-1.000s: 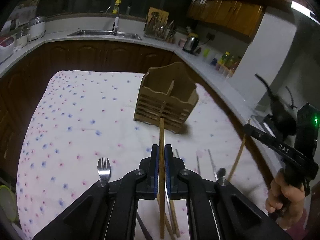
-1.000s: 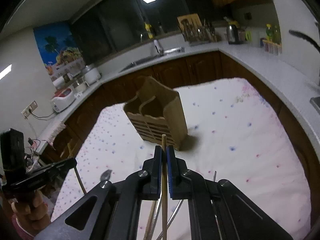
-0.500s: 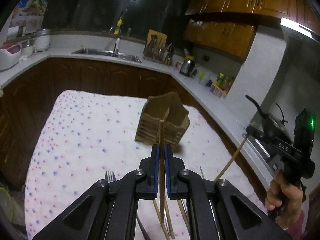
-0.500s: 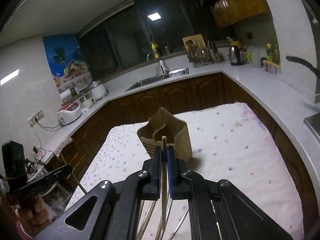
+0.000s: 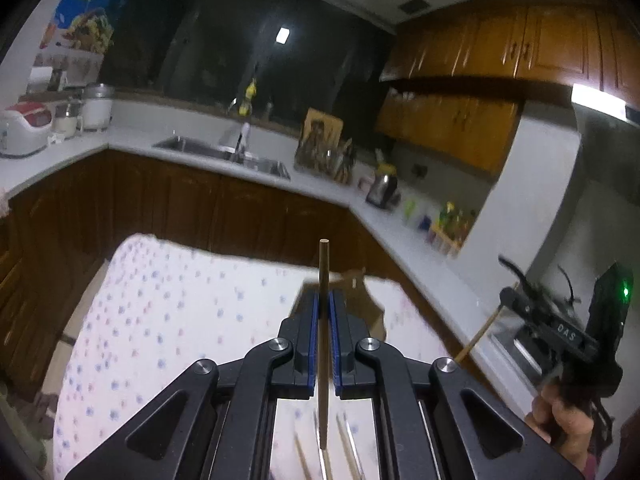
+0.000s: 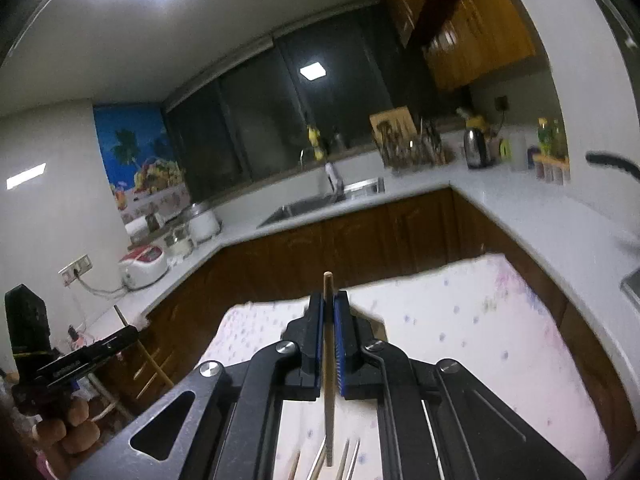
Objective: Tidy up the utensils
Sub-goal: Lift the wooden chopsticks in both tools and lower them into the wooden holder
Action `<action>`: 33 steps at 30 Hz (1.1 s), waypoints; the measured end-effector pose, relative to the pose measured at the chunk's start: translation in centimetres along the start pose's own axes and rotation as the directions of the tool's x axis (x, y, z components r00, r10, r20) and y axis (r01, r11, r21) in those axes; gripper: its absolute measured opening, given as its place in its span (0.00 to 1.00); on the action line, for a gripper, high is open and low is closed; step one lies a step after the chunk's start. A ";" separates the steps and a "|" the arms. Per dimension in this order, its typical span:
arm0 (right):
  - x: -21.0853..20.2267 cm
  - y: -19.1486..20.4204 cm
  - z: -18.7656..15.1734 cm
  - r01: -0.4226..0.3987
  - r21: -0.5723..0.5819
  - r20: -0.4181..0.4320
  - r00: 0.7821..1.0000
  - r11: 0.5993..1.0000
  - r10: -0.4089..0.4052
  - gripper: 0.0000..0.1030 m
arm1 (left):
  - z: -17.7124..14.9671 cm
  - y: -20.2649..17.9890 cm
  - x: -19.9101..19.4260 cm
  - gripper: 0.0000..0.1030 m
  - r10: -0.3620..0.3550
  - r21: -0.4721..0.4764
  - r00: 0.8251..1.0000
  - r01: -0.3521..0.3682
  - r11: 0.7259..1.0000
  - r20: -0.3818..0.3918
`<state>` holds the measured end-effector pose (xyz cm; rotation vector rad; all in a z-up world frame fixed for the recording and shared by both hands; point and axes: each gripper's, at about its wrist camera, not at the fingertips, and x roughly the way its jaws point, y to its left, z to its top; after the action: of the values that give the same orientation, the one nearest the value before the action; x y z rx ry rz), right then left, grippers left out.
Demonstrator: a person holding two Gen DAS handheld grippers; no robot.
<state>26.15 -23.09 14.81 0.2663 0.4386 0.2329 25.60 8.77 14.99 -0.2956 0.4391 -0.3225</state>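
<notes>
Left gripper (image 5: 324,308): clamped on a wooden chopstick (image 5: 323,344), held upright above the near edge of the spotted tablecloth (image 5: 168,312).
Wooden holder (image 5: 362,296): mid-cloth, mostly hidden behind the pads.
Right gripper (image 6: 329,310): clenched on a second chopstick (image 6: 329,364), also clear of the cloth.
Doing it well: probably carry each stick over the holder, tip down, then release.
Open room: cloth bare on the left; the counter (image 5: 408,236) runs close along its right edge.
Loose utensils (image 6: 340,460): at the near edge.

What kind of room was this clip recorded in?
A home kitchen, most likely: an L-shaped white countertop with a sink and tap, wooden wall cabinets, and a kettle and rice cooker standing on it.
</notes>
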 end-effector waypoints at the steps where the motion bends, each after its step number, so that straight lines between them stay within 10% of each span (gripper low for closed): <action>1: 0.2 0.0 0.6 -0.001 0.000 0.015 1.000 1.000 0.001 0.05 | 0.5 0.0 0.6 0.03 -0.001 0.000 1.000 0.001 1.000 0.018; 16: 8.4 -2.6 4.6 0.036 0.022 0.149 0.988 0.999 -0.039 0.05 | 0.2 0.9 15.7 0.03 0.069 -0.039 0.982 -0.063 0.997 0.173; 33: 14.4 -5.8 -1.8 0.069 0.068 0.042 0.997 0.995 -0.072 0.05 | -6.2 1.0 29.2 0.04 0.120 -0.052 0.992 -0.119 0.992 0.034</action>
<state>38.98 -24.17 5.88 0.3207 0.4112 0.1435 47.97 -2.27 -1.39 -0.3219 0.4274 -0.1891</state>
